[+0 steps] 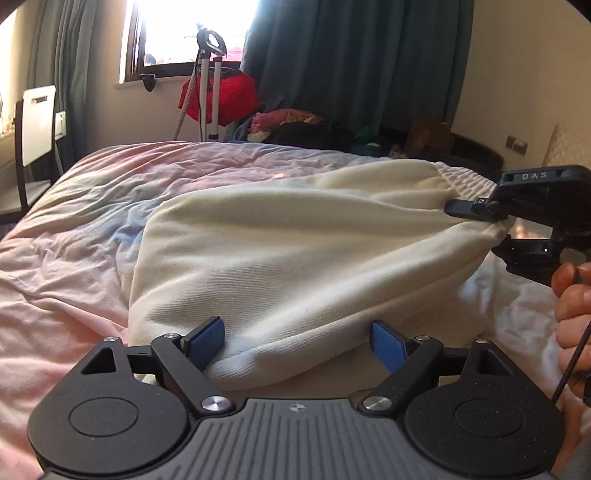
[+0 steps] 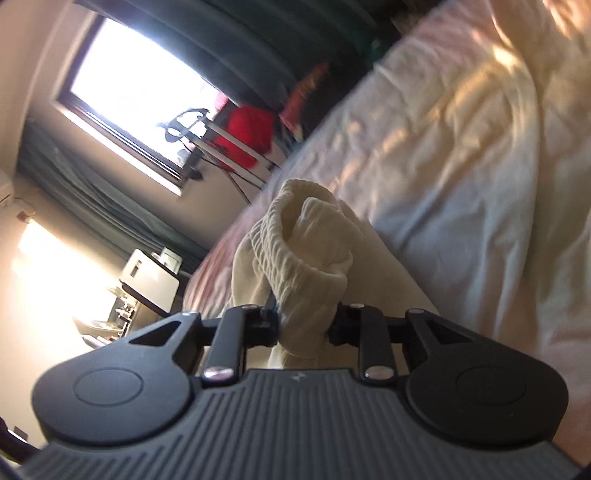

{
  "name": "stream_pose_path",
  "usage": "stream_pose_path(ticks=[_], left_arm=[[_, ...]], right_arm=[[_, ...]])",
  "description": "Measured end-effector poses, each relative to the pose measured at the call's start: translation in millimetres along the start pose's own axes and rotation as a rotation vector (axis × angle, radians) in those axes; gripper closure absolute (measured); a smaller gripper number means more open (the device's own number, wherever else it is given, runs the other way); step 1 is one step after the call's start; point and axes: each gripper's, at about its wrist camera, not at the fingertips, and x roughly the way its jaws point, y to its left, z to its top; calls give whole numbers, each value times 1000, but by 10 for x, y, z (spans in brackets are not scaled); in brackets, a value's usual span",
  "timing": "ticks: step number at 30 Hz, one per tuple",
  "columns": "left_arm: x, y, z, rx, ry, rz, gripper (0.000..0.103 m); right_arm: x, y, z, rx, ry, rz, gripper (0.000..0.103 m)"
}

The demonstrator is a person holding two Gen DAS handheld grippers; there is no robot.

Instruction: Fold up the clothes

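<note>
Currently right tongs point(image 2: 304, 325) clench the cream sweatpants' point(image 1: 295, 251) waistband point(image 2: 295, 251); left tongs point(image 1: 297, 345) gape, so the unheld side may sag.

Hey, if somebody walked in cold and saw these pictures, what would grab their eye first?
The cream garment spread across the pink bed, its ribbed waistband pinched in the right gripper. The left gripper stands open over the near edge. Behind, a bright window and a red bag.

place: home bedroom | evidence: bed point(image 1: 110, 206), curtains point(image 1: 351, 74), probably laundry pile point(image 1: 295, 127)
</note>
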Motion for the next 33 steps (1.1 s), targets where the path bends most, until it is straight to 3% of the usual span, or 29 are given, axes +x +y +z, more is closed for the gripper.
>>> stream_pose_path(ticks=[3, 6, 10, 13, 17, 19, 27, 33], left_arm=[[-117, 24, -10, -49, -7, -27, 17], [-192, 44, -16, -88, -8, -31, 18], [-241, 80, -5, -100, -4, -39, 18], [-201, 103, -10, -105, 21, -33, 18], [-127, 94, -27, -99, 56, -14, 19], [-115, 92, -31, -100, 64, -11, 19], [-85, 211, -25, -166, 88, -45, 19], [-68, 300, -15, -224, 94, -55, 19]], right_arm=[[-92, 4, -20, -81, -10, -118, 76], [57, -234, -134, -86, 104, -263, 75], [114, -305, -137, -50, 127, -261, 70], [113, -286, -154, -39, 129, -258, 62], [89, -271, -164, -39, 129, -292, 28], [125, -305, -184, -34, 150, -312, 27], [292, -436, -221, -3, 244, -295, 27], [-57, -133, -137, -60, 131, -105, 26]])
